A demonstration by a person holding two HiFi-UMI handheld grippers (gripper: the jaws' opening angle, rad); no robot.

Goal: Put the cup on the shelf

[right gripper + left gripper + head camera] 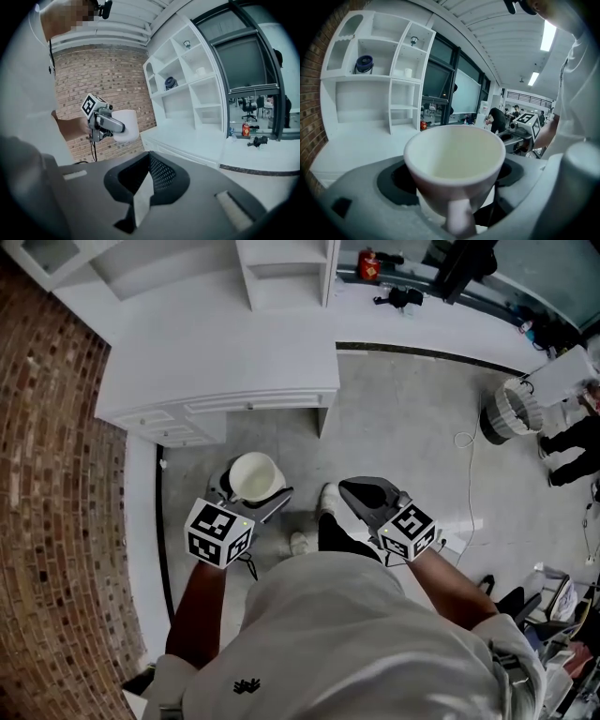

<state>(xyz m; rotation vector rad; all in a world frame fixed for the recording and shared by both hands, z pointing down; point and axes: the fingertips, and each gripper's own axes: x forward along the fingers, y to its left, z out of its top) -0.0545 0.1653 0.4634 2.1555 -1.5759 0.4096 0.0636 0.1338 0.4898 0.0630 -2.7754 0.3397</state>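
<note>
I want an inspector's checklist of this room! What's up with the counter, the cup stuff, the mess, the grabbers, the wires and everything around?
Surface: white counter, under the shelf.
Job's things: white cup, upright and empty, not yet on the shelf.
Clutter: red can and black object on the far ledge; blue item on the shelf.
Grippers: left gripper jaws shut on the cup; right gripper jaws together, nothing between.
Cables: thin white cable on the floor.
Surroundings: brick wall; people farther off.

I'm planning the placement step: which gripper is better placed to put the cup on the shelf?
The left gripper: its jaws grip the cup, and the shelf stands ahead in its view. The right gripper is shut, holding nothing.
</note>
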